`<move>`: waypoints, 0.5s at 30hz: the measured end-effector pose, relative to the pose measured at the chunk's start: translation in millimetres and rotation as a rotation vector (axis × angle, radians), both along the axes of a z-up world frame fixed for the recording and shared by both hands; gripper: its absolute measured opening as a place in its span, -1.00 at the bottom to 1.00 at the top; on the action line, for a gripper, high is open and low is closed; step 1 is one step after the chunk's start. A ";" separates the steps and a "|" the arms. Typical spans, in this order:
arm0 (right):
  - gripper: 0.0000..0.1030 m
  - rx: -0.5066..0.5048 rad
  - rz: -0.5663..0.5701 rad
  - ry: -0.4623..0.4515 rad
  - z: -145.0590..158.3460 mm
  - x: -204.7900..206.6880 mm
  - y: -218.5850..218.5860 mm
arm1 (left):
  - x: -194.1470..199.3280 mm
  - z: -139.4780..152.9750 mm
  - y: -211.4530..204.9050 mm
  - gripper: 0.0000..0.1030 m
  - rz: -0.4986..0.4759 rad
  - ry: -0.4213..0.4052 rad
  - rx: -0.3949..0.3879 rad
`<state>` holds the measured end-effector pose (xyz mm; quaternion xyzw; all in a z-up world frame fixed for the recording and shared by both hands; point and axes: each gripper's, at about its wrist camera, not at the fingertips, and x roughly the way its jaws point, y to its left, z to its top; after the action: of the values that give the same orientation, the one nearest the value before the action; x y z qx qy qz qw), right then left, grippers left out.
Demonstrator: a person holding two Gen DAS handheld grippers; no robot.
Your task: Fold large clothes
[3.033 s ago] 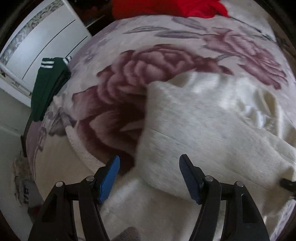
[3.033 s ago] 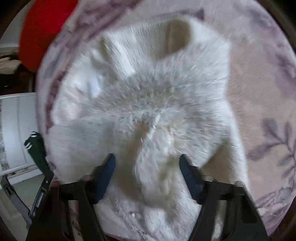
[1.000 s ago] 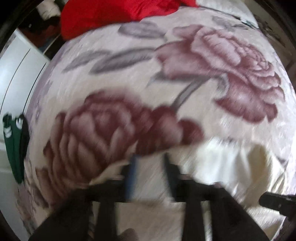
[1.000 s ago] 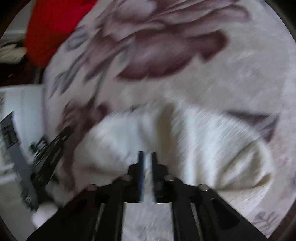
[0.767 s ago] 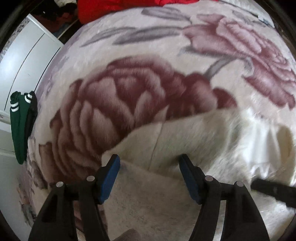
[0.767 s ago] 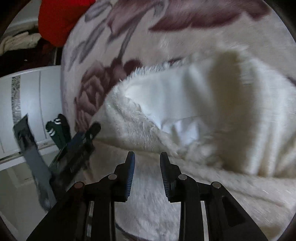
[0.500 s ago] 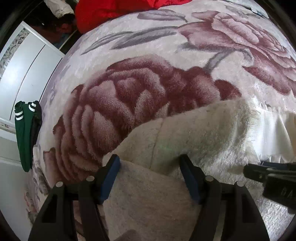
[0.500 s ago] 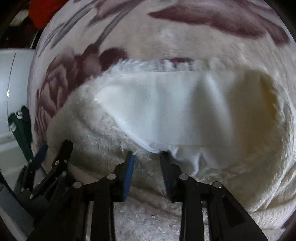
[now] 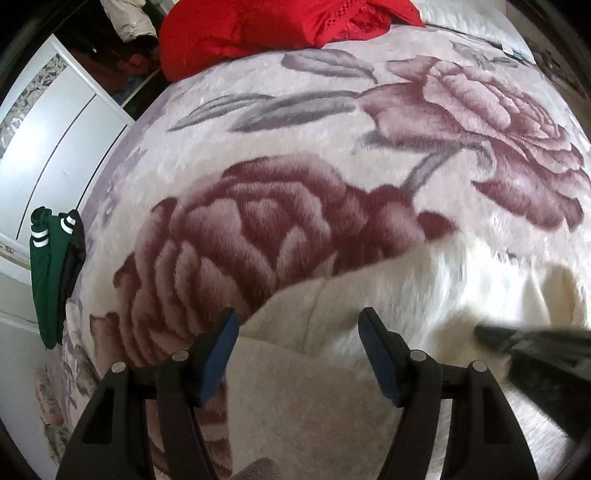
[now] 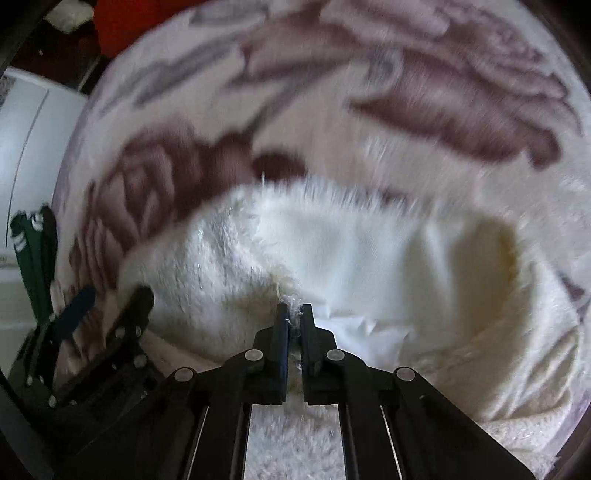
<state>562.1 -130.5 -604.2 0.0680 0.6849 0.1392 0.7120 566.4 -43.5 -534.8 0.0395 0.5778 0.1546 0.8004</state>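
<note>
The cream fleece garment [image 10: 229, 266] lies on the rose-patterned blanket [image 9: 295, 192] of the bed, its smooth lining [image 10: 369, 258] turned up; it looks soft, thick and limp, so the bound edges should give the surest hold. The right gripper [image 10: 294, 317] is clenched on the fluffy rim beside the lining, while the left gripper [image 9: 299, 332] hangs spread over a folded edge, pinching nothing. The garment's long axis seems to run between the two grippers, though I cannot tell which end is the collar.

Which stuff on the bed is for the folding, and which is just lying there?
For the folding: fluffy white garment; right gripper, shut on its edge; left gripper, open above it.

Just lying there: red cloth; green socks; flowered blanket.
</note>
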 end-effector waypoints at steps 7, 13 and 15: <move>-0.29 0.140 -0.128 0.226 -5.7 15.6 -70.1 | 5.2 8.8 -14.2 0.27 -0.004 0.011 -0.004; -0.25 0.022 -0.243 0.194 17.7 -10.9 -148.6 | 5.1 -14.4 -62.3 0.27 -0.102 0.063 0.055; -0.25 0.023 -0.246 0.256 5.5 -16.5 -153.5 | 5.0 -22.7 -70.3 0.27 -0.121 0.076 0.085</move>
<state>545.6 -284.1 -598.7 0.1766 0.7549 0.0488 0.6297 571.4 -113.9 -557.5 0.1143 0.5972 0.1288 0.7834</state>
